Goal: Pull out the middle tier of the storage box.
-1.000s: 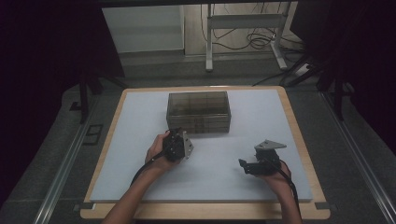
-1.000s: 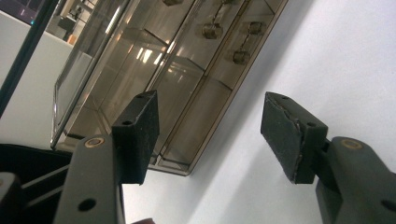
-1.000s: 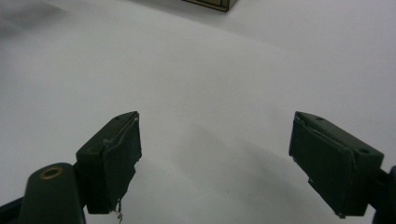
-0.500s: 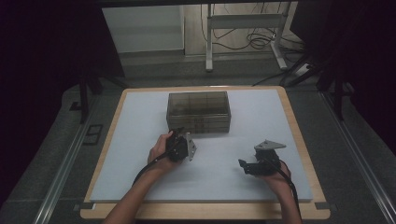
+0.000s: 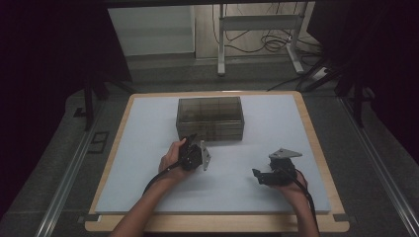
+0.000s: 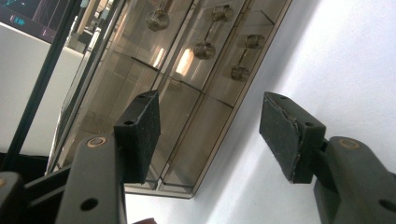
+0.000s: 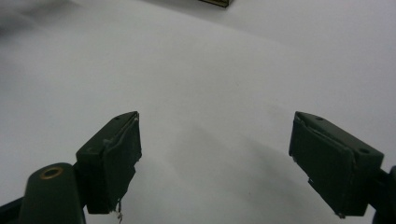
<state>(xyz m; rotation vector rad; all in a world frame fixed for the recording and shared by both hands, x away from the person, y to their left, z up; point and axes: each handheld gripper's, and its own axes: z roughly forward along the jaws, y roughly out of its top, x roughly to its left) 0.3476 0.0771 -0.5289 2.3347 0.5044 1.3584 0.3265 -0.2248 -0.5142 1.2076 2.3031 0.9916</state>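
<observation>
While both hands rest low over the white mat (image 5: 148,148) | drawer box (image 5: 210,118) at mat's far centre | left gripper (image 6: 210,135) just before it, jaws apart, empty | right gripper (image 7: 215,163) well apart, jaws wide, empty

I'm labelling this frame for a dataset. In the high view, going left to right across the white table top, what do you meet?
Left gripper, held in the person's left hand → smoky clear drawer box, farther back on the table → right gripper.
</observation>
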